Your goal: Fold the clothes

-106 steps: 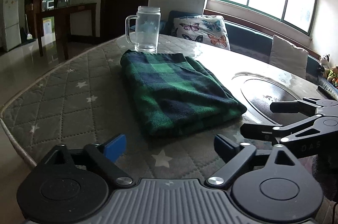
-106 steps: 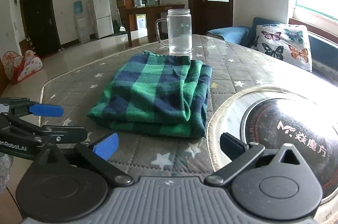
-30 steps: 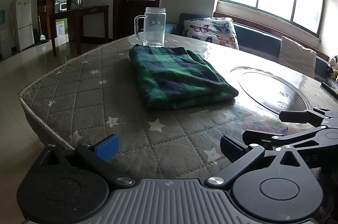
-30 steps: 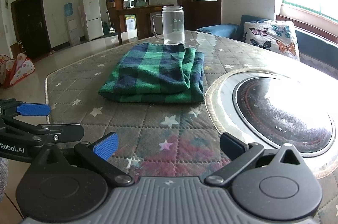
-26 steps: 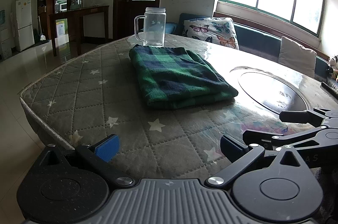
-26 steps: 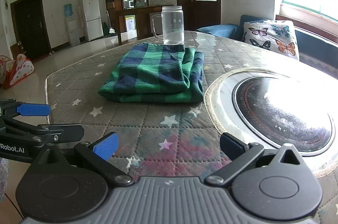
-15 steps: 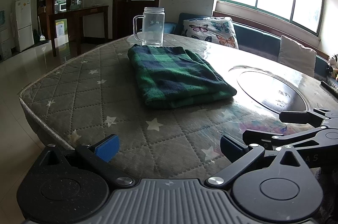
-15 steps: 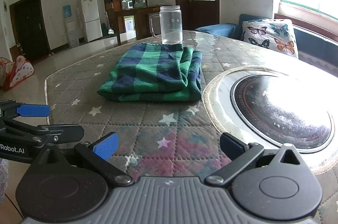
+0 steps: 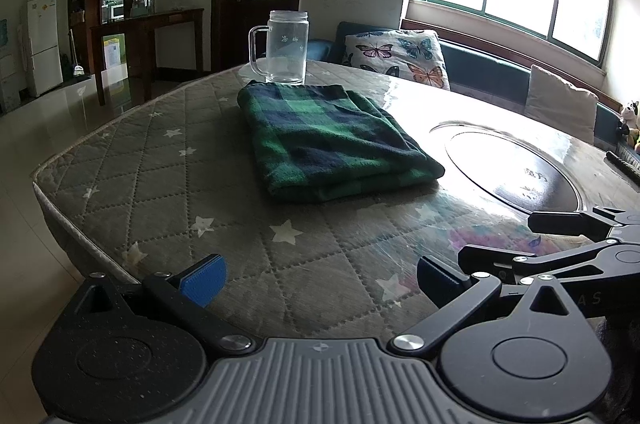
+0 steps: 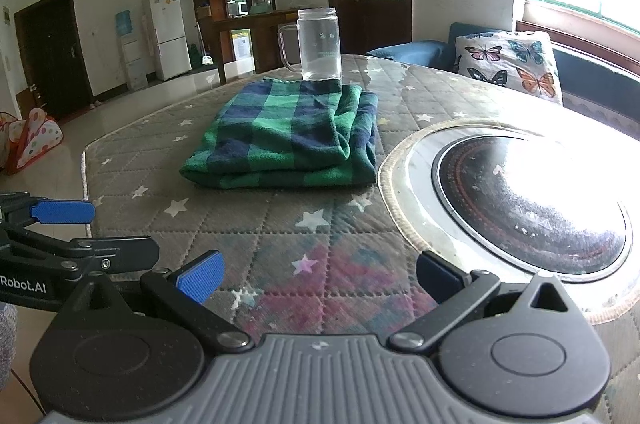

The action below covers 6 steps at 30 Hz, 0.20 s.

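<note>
A green and navy plaid cloth [image 9: 332, 144] [image 10: 288, 140] lies folded into a thick rectangle on the quilted, star-patterned table cover [image 9: 168, 176] [image 10: 248, 224]. Both grippers are held back from it near the table's front edge. My left gripper [image 9: 320, 280] is open with nothing between its fingers. My right gripper [image 10: 318, 278] is open and empty too. In the left wrist view the right gripper [image 9: 500, 240] shows at the right edge. The left gripper [image 10: 116, 228] shows at the left edge of the right wrist view.
A clear glass mug [image 9: 284, 48] [image 10: 316, 44] stands just behind the cloth. A round dark inset [image 9: 512, 172] [image 10: 532, 208] sits in the table to the right. Beyond are a bench with cushions [image 9: 400, 56] and a tiled floor to the left.
Both grippers have drawn back from the cloth toward the table's front edge since 3.5 s ago. Over the last second almost nothing has moved. The cloth stays folded in place.
</note>
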Tool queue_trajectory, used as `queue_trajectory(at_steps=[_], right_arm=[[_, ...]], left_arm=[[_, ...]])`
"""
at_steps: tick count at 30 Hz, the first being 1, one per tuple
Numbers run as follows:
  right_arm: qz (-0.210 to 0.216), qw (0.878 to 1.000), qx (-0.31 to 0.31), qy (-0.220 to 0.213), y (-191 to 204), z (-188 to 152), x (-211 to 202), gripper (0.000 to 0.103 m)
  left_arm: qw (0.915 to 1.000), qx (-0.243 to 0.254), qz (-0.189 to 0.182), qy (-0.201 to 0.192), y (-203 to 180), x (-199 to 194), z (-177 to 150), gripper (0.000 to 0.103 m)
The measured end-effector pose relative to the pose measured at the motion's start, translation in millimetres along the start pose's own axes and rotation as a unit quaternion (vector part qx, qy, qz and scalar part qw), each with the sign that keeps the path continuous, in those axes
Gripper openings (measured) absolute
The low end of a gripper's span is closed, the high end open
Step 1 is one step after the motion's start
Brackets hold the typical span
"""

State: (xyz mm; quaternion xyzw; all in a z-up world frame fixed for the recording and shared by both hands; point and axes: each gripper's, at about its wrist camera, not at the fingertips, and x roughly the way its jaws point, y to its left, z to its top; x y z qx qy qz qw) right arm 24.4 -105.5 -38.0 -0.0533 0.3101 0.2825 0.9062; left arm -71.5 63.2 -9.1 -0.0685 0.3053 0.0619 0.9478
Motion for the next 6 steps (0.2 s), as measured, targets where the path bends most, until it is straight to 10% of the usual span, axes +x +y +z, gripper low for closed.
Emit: queue_trajectory(at_steps=[6], right_arm=[[0.001,1.000,0.005,0.002,-0.7,-1.3,1.5,0.103]], left_arm=[[1.0000,-0.001,-0.001,0.000,0.0,0.1,-0.7,0.103]])
